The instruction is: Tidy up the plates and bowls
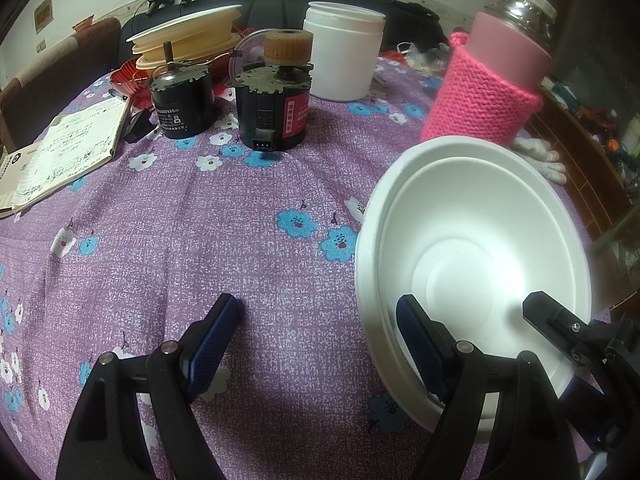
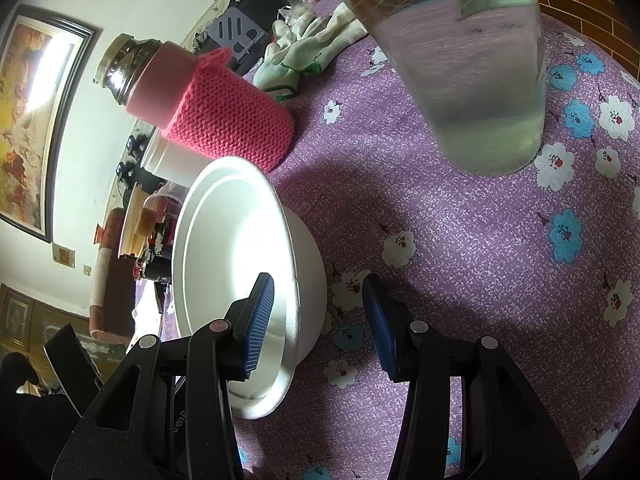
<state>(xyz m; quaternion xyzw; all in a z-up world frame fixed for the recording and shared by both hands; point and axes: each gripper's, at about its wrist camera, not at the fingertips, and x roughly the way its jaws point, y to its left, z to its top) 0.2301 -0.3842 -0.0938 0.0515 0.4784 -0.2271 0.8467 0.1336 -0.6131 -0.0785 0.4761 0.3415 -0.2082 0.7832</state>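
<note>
On purple floral tablecloth (image 1: 240,240), nested white bowls (image 1: 476,264) are straddled at the rim by wide-open right gripper (image 2: 318,312); left gripper (image 1: 318,336) also wide, nothing held; light, crushable, thin rim best pinched

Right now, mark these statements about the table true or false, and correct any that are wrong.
1. The white disposable bowl has a second bowl nested inside it. True.
2. The right tool is clamped shut on the bowl's rim. False: its jaws are open and straddle the rim, one finger inside and one outside.
3. The left tool is open, holding nothing. True.
4. The pink bottle in the knitted pink sleeve lies on its side. False: it stands upright behind the bowl.
5. The purple flowered tablecloth is plain. False: it carries blue and white flowers.
</note>
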